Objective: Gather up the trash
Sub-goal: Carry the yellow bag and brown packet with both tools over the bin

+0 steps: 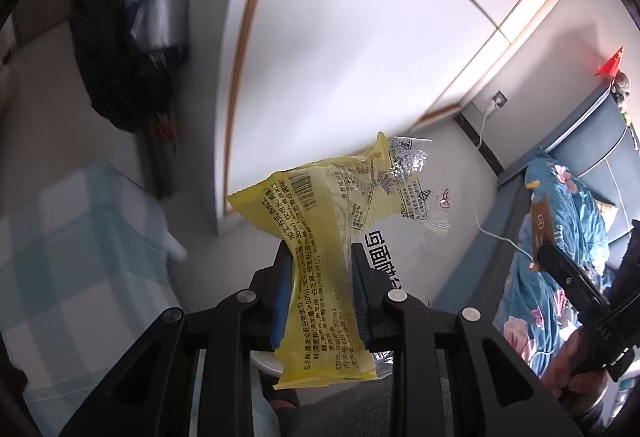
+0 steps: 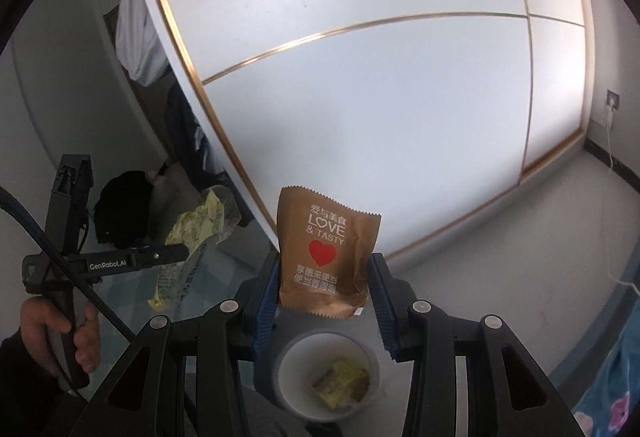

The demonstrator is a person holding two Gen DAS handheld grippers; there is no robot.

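Left gripper [image 1: 320,257] clamped on yellow wrapper [image 1: 320,237], right gripper [image 2: 324,269] clamped on brown packet [image 2: 328,249], white bin [image 2: 326,377] below it

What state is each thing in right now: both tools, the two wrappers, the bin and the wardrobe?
Left tool: shut on the yellow wrapper.
Yellow wrapper: crumpled, held in the air.
Right tool: shut on the brown packet.
Brown packet: upright, flat, held above the bin.
Bin: open-topped, some trash already inside.
Wardrobe sliding door: slid partly open, clothes showing at its left edge.
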